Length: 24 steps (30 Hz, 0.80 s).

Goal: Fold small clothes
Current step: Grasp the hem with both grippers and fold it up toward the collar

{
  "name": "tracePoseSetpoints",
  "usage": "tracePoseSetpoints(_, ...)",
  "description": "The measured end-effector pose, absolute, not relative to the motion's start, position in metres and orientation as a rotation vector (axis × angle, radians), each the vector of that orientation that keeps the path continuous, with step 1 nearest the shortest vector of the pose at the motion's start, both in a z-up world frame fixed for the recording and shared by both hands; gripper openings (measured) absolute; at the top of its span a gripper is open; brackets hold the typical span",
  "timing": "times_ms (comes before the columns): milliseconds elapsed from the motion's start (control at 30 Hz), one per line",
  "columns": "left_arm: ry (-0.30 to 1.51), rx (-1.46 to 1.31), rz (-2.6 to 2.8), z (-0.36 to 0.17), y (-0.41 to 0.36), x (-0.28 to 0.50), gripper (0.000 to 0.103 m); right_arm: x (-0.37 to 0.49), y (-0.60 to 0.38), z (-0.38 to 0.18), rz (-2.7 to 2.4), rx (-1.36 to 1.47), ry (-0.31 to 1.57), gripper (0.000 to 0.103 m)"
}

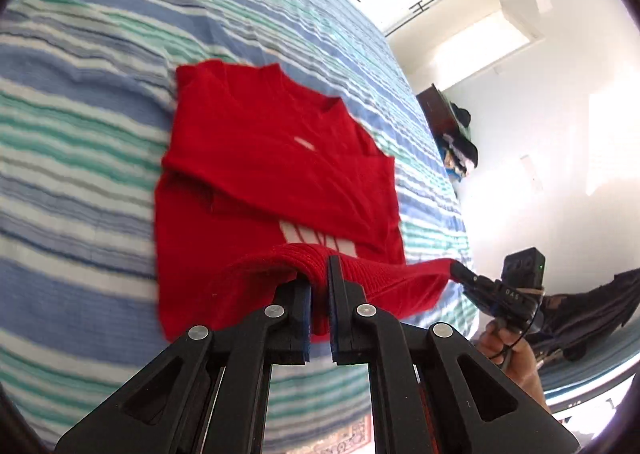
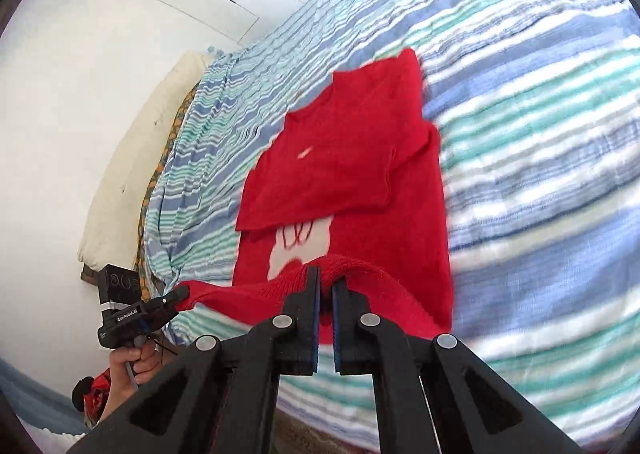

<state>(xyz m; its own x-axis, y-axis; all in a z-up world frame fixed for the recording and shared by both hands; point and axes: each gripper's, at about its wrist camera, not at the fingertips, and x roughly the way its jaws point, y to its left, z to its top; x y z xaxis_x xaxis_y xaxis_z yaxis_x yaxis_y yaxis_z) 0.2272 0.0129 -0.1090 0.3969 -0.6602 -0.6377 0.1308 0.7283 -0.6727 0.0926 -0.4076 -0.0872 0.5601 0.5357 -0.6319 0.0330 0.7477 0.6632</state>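
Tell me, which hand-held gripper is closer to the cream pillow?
Left. The left hand-held gripper clamps the red sweater on the side toward the pillow; the right hand-held gripper clamps it farther away.

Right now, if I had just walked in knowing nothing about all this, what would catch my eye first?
The bright red sweater grabs you first, spread in the middle of a blue, green and white striped bedspread with its sleeves folded across the chest. Next come the two black claws: the left claw and the right claw are each shut on the sweater's ribbed bottom hem, lifting it off the bed at the near edge.
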Motion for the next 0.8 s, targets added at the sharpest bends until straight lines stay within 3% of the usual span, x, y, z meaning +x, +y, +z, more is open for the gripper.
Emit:
tracePoseSetpoints(333,1.036,-0.546,-0.326,-0.146,0.011,0.423,0.006,0.305,-0.419,-0.086,0.231,0.629,0.91,0.005)
tracePoseSetpoints(400,1.065,-0.513,-0.271,-0.163,0.011,0.446,0.015,0.336,-0.418,-0.096,0.23,0.626,0.915,0.006)
tracePoseSetpoints(433,1.096,-0.507,-0.251,-0.172,0.011,0.457,0.025,0.348,-0.418,-0.102,0.229,0.63,0.916,0.008)
tracePoseSetpoints(467,1.119,-0.503,-0.231,-0.179,0.013,0.464,0.044,0.356,-0.42,-0.109,0.213,0.62,0.921,0.013)
tracePoseSetpoints(500,1.114,-0.49,-0.203,-0.18,0.016,0.467,0.051,0.362,-0.421,-0.114,0.179,0.595,0.928,0.034)
tracePoseSetpoints(533,1.083,-0.472,-0.175,-0.177,0.02,0.463,0.058,0.365,-0.422,-0.116,0.144,0.568,0.931,0.046)
tracePoseSetpoints(567,1.043,-0.464,-0.158,-0.172,0.026,0.458,0.06,0.366,-0.423,-0.116,0.122,0.546,0.927,0.053)
tracePoseSetpoints(800,0.898,-0.387,-0.347,-0.14,0.009,0.374,0.063,0.294,-0.368,-0.067,0.327,0.178,0.778,0.047)
